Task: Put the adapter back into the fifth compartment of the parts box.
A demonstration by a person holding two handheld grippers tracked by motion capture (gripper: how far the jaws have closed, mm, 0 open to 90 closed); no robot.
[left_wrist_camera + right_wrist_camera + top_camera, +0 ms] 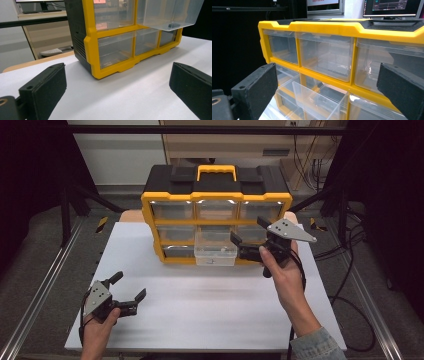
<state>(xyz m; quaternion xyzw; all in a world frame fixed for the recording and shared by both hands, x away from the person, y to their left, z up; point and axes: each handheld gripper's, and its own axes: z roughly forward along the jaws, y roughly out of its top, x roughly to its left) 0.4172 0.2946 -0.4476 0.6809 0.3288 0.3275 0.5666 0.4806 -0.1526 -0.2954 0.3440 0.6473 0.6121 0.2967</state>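
While the yellow organizer [216,215] is standing at the far edge of the white worktop [200,305], the right gripper [251,236] is being held with jaws apart just right of the pulled-out clear drawer [215,252]. The left gripper [129,289], jaws spread, is being held near the worktop's near-left corner. A small dark item [174,25] in the drawer is hard to make out.

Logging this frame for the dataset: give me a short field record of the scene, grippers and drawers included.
surface: white table top
main object: yellow and black drawer organizer, three by three clear drawers
open drawer: middle drawer of the centre column pulled out, small dark item inside
left gripper: open, holding nothing, low over the table's near left
right gripper: open, holding nothing, at the organizer's front right, beside the open drawer
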